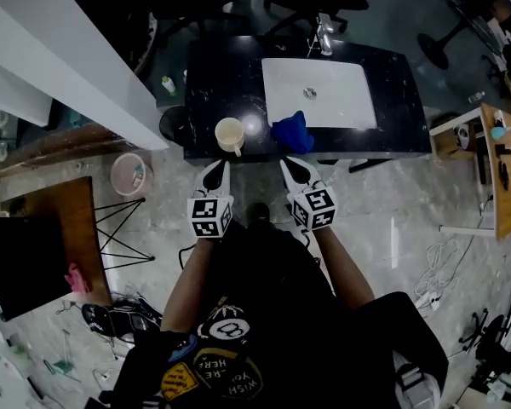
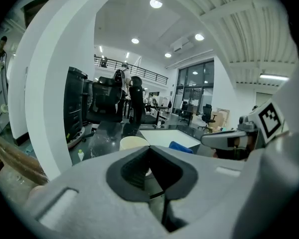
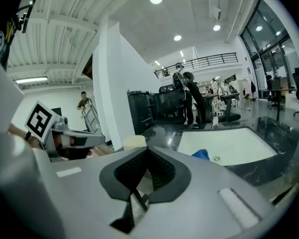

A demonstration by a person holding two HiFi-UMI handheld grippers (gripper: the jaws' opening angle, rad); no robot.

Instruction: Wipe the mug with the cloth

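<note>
A cream mug [image 1: 230, 135] stands near the front edge of the dark counter [image 1: 400, 135], with a crumpled blue cloth [image 1: 292, 131] just to its right, overlapping the sink's corner. My left gripper [image 1: 216, 165] is held just short of the counter's edge below the mug, shut and empty. My right gripper [image 1: 289, 163] is held below the cloth, also shut with nothing in it. The left gripper view looks over its closed jaws to the mug [image 2: 133, 142] and cloth [image 2: 181, 147]. In the right gripper view, mug [image 3: 134, 141] and cloth [image 3: 201, 154] lie ahead.
A white sink basin [image 1: 319, 92] with a faucet [image 1: 324, 34] fills the counter's middle. A small bottle [image 1: 168, 84] stands on the floor left of the counter. A pink bin [image 1: 129, 173], a black wire frame [image 1: 123, 228] and a white pillar [image 1: 77, 58] are at left; a wooden table [image 1: 502, 169] stands at right.
</note>
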